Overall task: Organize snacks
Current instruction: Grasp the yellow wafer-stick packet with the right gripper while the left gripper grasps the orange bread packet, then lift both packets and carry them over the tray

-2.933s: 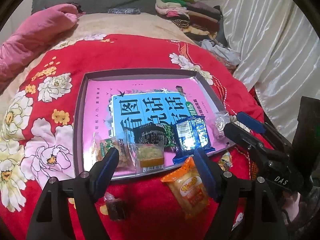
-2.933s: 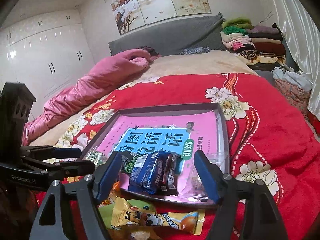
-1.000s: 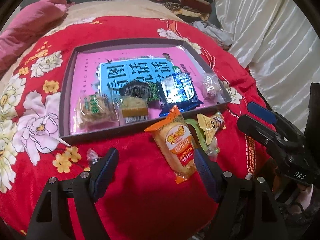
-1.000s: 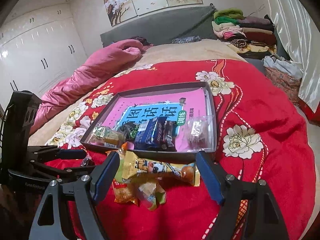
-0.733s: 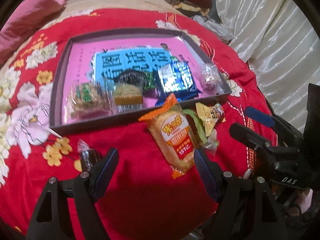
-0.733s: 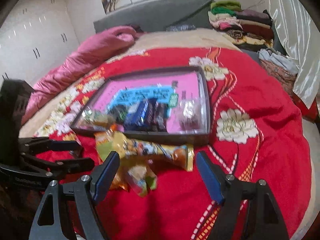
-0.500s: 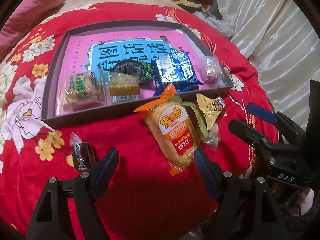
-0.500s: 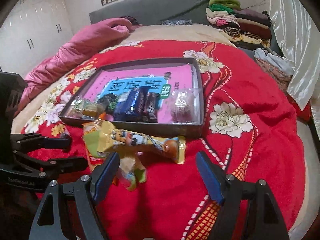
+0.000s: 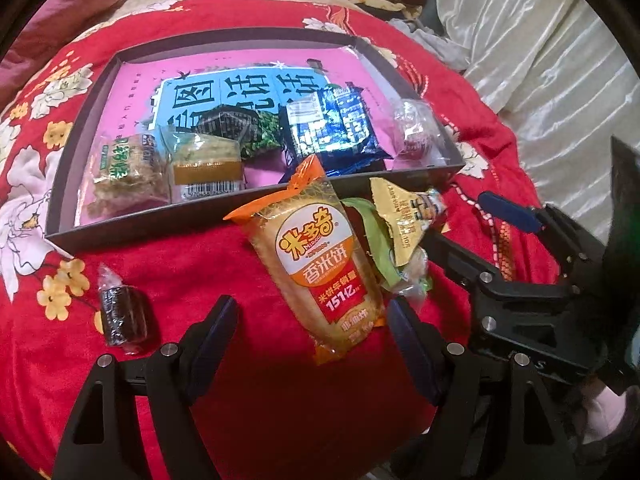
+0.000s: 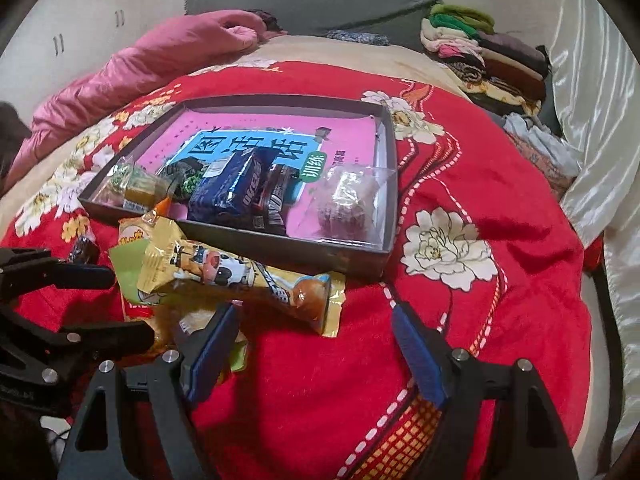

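Trouble, as we judge it from the left wrist view, lies mostly in the soft bedspread (image 9: 256, 380): our left tool (image 9: 312, 334) hangs with its jaws spread and nothing between the pads, over the lower end of the orange rice-cracker pack (image 9: 320, 268), which lies outside the tray (image 9: 160, 222) with its top corner leaning on the near wall. If we close there, one pad may pinch a fold of the cloth along with the crinkly wrapper, or the slick pack may slide out. Beside it the green wrapper (image 9: 374, 236) and the gold packet (image 9: 404, 220) overlap, so a wide grab could drag two at once. The small dark candy (image 9: 120, 316) sits apart on the left (easy to overlook). From the right wrist view, our right tool (image 10: 316, 340) is likewise released and empty, low over the red cloth just short of the long yellow cartoon packet (image 10: 240, 276), which lies along the tray's front wall (image 10: 320, 254). Its left finger (image 10: 212, 344) sits over the crumpled wrappers, and could snag them. The left tool (image 10: 92, 300) stands close on that side; the two could collide over one heap. Inside the tray the blue biscuit pack (image 10: 236, 188) and the clear-wrapped cake (image 10: 348, 204) crowd the near edge, so a careless drop may land on top of them.
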The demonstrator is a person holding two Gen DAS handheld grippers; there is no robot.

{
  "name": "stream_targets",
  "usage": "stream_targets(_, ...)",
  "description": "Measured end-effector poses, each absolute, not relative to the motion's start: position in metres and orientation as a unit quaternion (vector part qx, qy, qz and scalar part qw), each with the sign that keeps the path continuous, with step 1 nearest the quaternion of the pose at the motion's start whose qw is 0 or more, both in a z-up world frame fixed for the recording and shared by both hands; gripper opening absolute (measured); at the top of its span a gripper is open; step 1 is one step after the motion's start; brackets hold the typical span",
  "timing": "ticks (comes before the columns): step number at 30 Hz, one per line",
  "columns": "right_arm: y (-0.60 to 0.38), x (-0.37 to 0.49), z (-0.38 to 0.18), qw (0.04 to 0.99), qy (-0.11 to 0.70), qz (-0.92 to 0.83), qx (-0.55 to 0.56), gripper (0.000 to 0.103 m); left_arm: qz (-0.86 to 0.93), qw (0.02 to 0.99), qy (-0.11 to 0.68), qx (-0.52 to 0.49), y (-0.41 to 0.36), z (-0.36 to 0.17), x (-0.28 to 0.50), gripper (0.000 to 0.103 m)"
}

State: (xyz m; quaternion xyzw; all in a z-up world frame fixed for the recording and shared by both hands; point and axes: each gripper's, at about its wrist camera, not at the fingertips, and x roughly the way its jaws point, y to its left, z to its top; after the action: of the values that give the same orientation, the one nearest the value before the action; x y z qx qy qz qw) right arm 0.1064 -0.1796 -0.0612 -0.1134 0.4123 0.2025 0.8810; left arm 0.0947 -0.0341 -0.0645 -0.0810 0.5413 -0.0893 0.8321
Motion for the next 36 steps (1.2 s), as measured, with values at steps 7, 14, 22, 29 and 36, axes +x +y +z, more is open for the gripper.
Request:
stream_targets(7, -0.17, 0.11, -0.065, 0.879, 0.393, 0.225, -0.149, 0.071, -0.074, 0.83, 0.545, -0.098, -0.035, -0.073, 0.108, 0.079)
stream_targets(14, -0.151, 0.104, -0.066, 0.872, 0.358, 0.257, -0.211, 0.057, -0.065, 0.826, 0.545, -0.127, -0.016, -0.077, 0.111, 0.076)
stream_targets(22, -0.123, 0.093, -0.074, 0.859, 0.324, 0.268, -0.293, 0.037, -0.066, 0.818, 0.548, -0.163, -0.002, -0.079, 0.102, 0.054)
stream_targets(29, -0.136, 0.102, -0.064, 0.869, 0.336, 0.281, -0.231, 0.022, -0.11, 0.792, 0.548, -0.246, 0.006, -0.086, 0.102, 0.031)
stream_targets(36, -0.173, 0.111, -0.039, 0.889, 0.331, 0.302, -0.089, 0.018, -0.134, 0.788, 0.538, -0.268, 0.009, -0.081, 0.096, 0.025)
